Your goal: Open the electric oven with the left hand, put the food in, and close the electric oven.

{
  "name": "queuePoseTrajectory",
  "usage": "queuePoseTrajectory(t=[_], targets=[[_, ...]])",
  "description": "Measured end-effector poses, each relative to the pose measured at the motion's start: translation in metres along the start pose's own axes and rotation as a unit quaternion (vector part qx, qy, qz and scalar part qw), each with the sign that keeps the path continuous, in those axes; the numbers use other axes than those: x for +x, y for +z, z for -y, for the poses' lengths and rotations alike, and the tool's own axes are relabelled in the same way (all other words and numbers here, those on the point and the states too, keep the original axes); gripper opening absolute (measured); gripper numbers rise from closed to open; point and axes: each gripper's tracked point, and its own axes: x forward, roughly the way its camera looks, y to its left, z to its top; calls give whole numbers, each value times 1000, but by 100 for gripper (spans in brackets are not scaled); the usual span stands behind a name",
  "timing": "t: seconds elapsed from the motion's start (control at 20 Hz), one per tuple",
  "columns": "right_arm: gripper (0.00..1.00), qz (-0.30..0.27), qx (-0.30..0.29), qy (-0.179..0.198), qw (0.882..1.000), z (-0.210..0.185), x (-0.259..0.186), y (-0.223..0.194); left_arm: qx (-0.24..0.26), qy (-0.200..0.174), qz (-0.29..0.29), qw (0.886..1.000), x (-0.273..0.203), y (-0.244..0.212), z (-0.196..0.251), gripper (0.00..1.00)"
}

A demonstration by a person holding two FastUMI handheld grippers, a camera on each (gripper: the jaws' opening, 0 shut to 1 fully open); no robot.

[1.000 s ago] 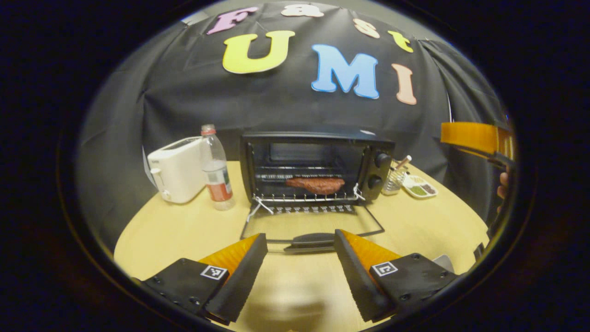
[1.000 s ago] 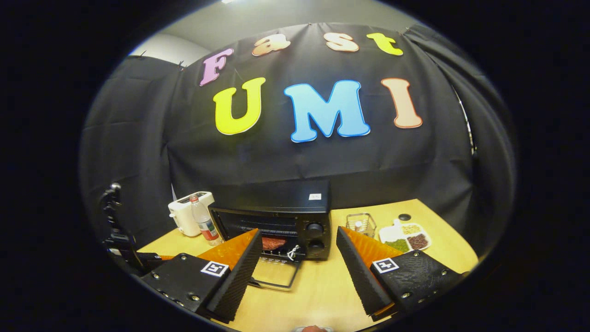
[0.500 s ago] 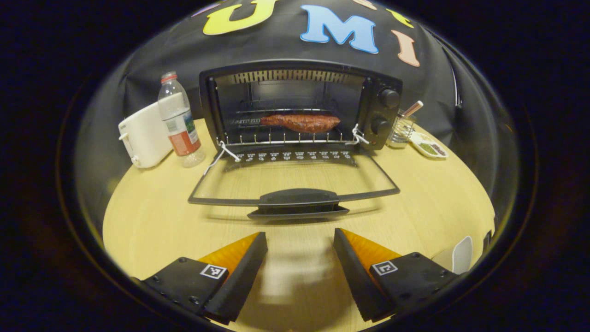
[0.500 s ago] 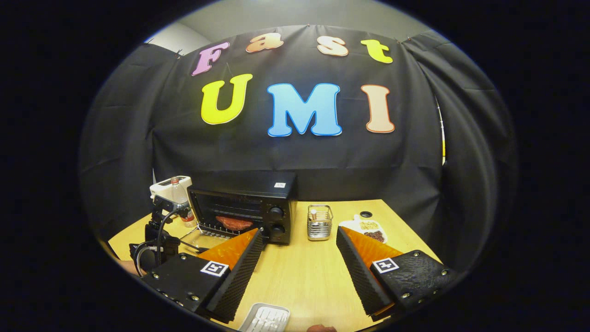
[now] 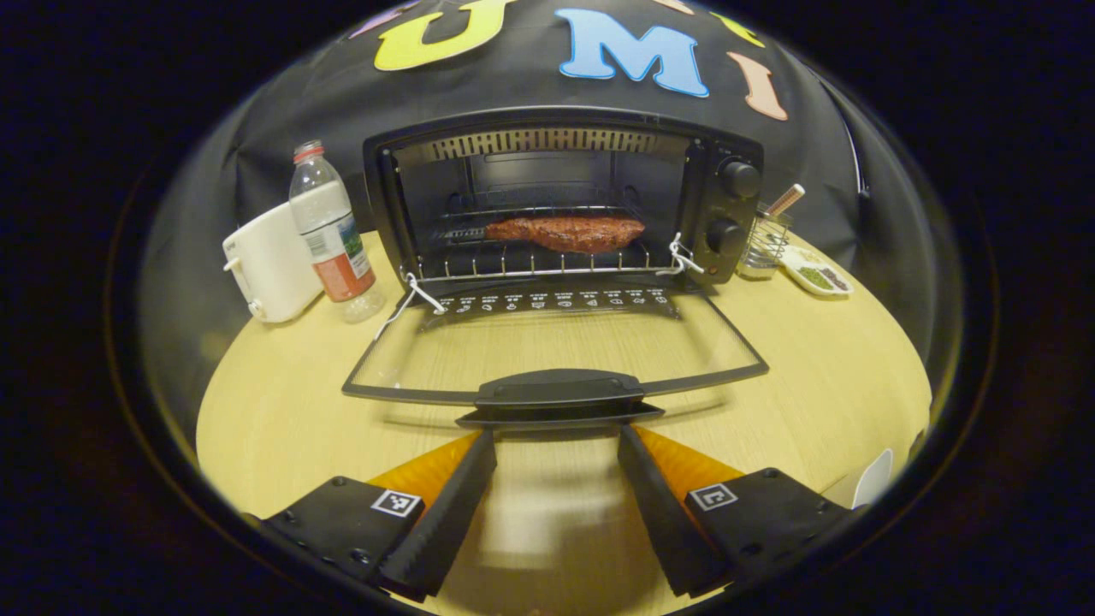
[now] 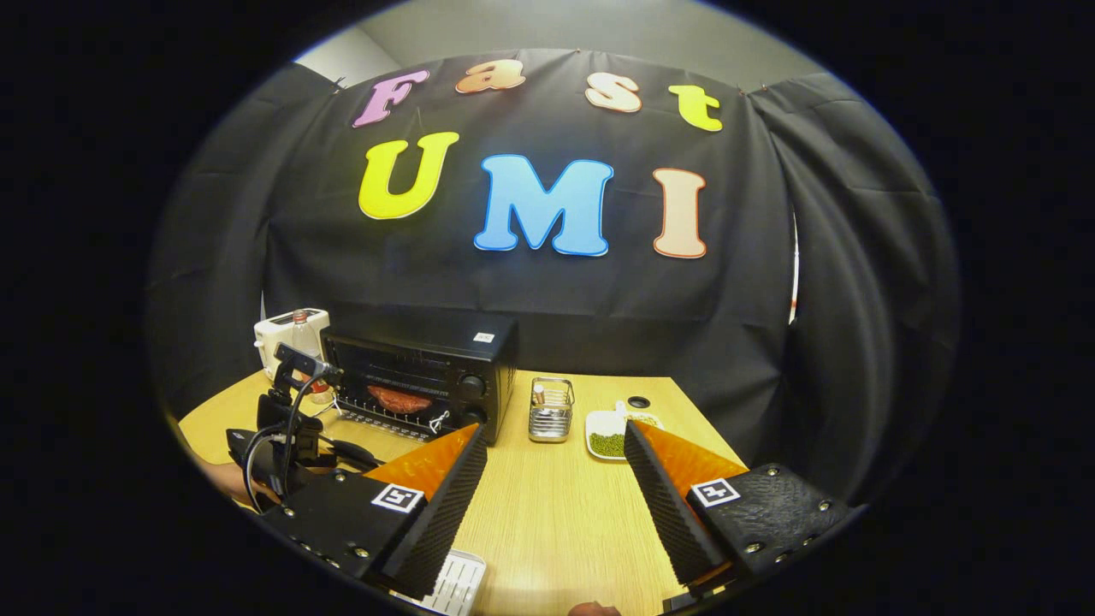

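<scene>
The black electric oven (image 5: pixel 556 197) stands open, its glass door (image 5: pixel 556 346) folded down flat over the table. A brown piece of meat (image 5: pixel 565 232) lies on the wire rack inside. My left gripper (image 5: pixel 556 438) is open and low over the table, its fingertips just short of the door handle (image 5: pixel 558 392), one at either side. In the right gripper view the oven (image 6: pixel 428 376) sits far off at the left with the meat (image 6: pixel 400 399) inside. My right gripper (image 6: pixel 554 432) is open and holds nothing, well back from the oven. The left gripper's body (image 6: pixel 282 436) with its cables is in front of the door.
A white toaster (image 5: pixel 269 269) and a plastic bottle (image 5: pixel 329 235) stand left of the oven. On its right are a wire basket (image 5: pixel 764 239) and a divided dish (image 5: pixel 817 275). A white tray (image 6: pixel 453 583) lies at the near edge of the wooden table (image 6: pixel 556 513).
My left gripper has come forward and down until its tips reach the door handle. My right gripper has drawn back and to the right, away from the oven.
</scene>
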Motion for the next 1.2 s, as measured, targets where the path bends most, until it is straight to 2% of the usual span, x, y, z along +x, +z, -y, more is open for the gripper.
queuePoseTrajectory(t=[0.05, 0.7, 1.05, 1.2], targets=[[98, 1, -3, 2, 1000, 0, 0, 0, 4, 3, 5, 1000, -2, 2, 0, 100], [98, -6, 3, 36, 999, -13, 6, -5, 31, 10, 85, 996, -42, 46, -3, 98], [98, -11, -4, 37, 999, -6, -2, -10, 23, 14, 130, 991, -51, 76, -5, 100], [98, -21, 12, 41, 999, -5, -3, -12, 25, 18, 150, 988, -54, 92, -6, 98]])
